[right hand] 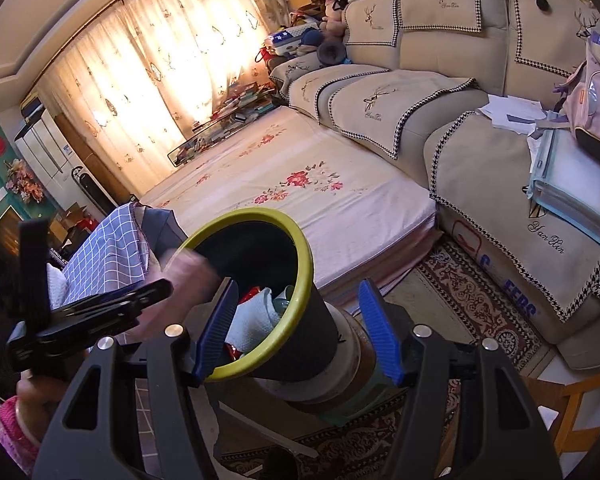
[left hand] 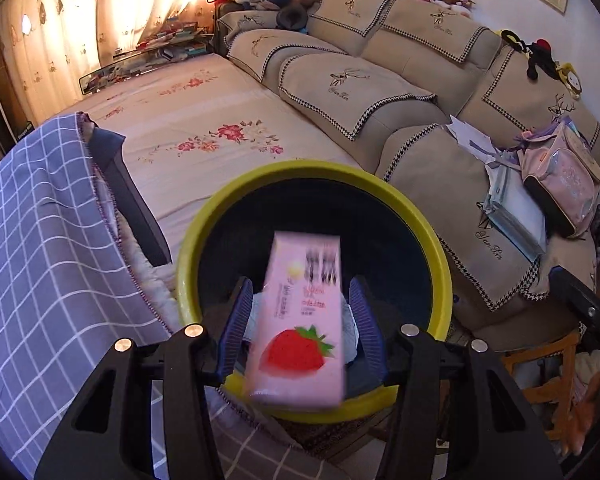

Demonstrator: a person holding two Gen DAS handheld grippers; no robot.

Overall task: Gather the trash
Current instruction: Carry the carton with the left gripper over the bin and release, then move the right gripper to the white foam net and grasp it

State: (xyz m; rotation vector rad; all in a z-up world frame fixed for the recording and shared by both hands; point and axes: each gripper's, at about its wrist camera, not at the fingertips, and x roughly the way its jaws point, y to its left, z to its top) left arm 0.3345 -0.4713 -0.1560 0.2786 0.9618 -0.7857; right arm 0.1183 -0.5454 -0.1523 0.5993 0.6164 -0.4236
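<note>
A beige sofa with houndstooth-trimmed covers and a floral-sheeted bed were recorded behind a black round bin with a yellow-green rim. White crumpled paper was seen inside the bin. A pink strawberry-printed carton, blurred, was noted over the bin mouth between the spread, non-touching pads of the left tool. The right tool was observed open, empty.

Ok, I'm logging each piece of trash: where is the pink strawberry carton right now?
In the left wrist view, the pink strawberry carton sits between the left gripper fingers, directly over the open mouth of the yellow-rimmed trash bin.
</note>
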